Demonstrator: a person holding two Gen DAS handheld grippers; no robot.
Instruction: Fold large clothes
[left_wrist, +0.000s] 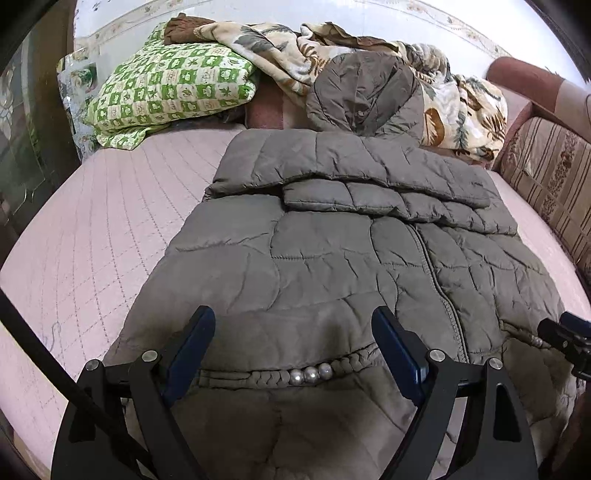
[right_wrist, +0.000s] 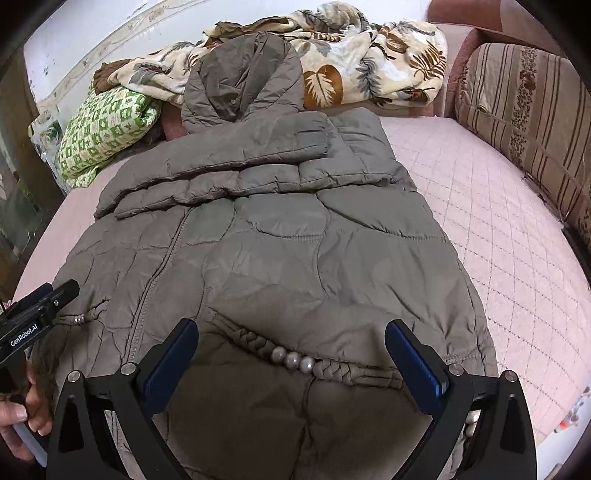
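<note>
Grey-brown quilted puffer jacket (left_wrist: 332, 258) spread flat on pink quilted bed cover (left_wrist: 110, 221) (sleeves folded across chest). Left gripper (left_wrist: 293, 325) and right gripper (right_wrist: 291, 336): jaws wide apart, empty, above braided hem.

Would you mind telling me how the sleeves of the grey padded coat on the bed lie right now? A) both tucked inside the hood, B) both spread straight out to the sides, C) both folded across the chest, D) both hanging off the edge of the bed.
C: in both wrist views the two quilted sleeves lie crosswise over the upper body of the coat, just below the hood.
</note>
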